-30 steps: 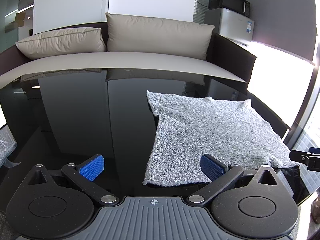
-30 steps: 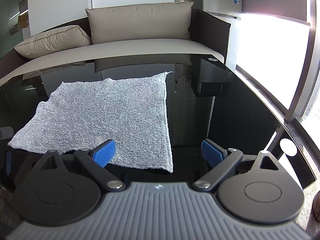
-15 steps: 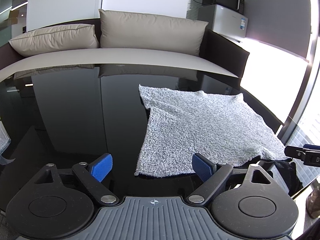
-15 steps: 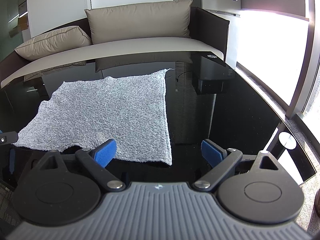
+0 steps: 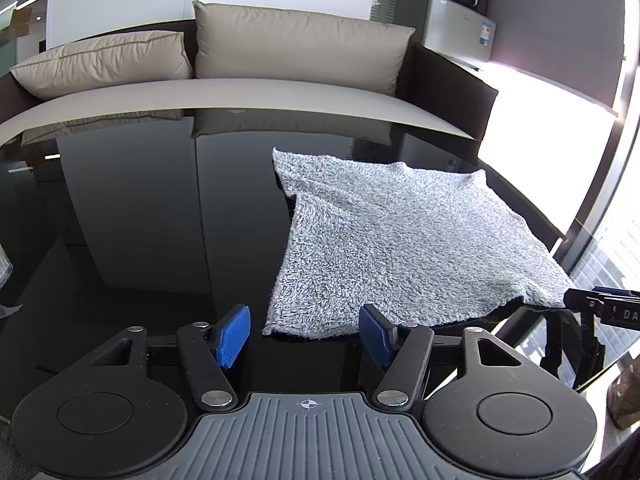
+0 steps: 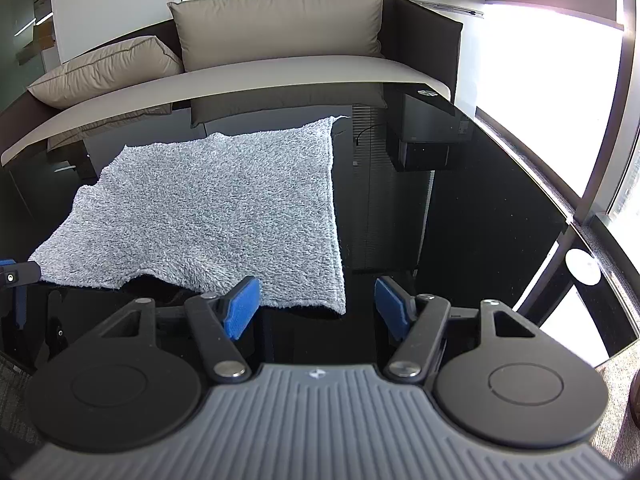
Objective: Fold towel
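A grey fluffy towel lies spread flat on the glossy black table; it also shows in the right wrist view. My left gripper is open and empty, its blue pads just short of the towel's near left corner. My right gripper is open and empty, just short of the towel's near right corner. The near edge of the towel curves inward between the two corners. The tip of the right gripper shows at the right edge of the left wrist view.
A sofa bench with beige cushions runs along the table's far side. A small fridge with a microwave stands at the back right. A black box shows beyond the towel's right. Bright windows lie to the right.
Both grippers have drawn back toward the table's near edge, so the towel's near corners now lie just ahead of the pads. Both stay open. The towel has not moved.
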A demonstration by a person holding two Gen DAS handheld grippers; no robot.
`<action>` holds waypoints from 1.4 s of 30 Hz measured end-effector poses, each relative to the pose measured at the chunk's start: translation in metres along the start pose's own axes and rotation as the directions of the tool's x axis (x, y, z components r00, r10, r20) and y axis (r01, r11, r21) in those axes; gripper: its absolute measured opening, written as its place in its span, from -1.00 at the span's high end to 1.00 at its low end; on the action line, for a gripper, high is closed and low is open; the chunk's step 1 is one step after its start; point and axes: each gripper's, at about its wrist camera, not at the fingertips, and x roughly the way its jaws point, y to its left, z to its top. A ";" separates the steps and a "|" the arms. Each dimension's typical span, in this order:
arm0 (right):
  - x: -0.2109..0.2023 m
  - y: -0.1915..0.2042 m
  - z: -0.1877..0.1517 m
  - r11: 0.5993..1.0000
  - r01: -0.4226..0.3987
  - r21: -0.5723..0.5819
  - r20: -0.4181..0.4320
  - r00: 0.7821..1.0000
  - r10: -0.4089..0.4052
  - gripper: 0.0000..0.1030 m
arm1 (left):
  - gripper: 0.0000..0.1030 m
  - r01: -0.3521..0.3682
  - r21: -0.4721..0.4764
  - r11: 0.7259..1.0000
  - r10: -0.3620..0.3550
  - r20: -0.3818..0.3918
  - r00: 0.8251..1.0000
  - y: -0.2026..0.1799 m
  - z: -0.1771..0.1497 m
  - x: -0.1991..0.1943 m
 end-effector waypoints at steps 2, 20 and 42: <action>0.000 0.001 0.000 1.000 0.004 -0.004 0.000 1.000 -0.004 -0.20 | 0.18 0.008 0.002 1.000 -0.008 0.002 1.000 -0.001 0.000 0.000; 0.000 0.000 0.000 1.000 0.024 -0.005 0.002 1.000 -0.024 0.49 | 0.54 -0.005 0.007 1.000 0.005 -0.001 1.000 -0.002 0.000 -0.001; -0.012 -0.005 0.006 0.999 -0.024 0.030 0.051 0.998 0.022 0.91 | 0.92 0.013 -0.004 1.000 -0.013 0.028 1.000 -0.004 0.003 -0.007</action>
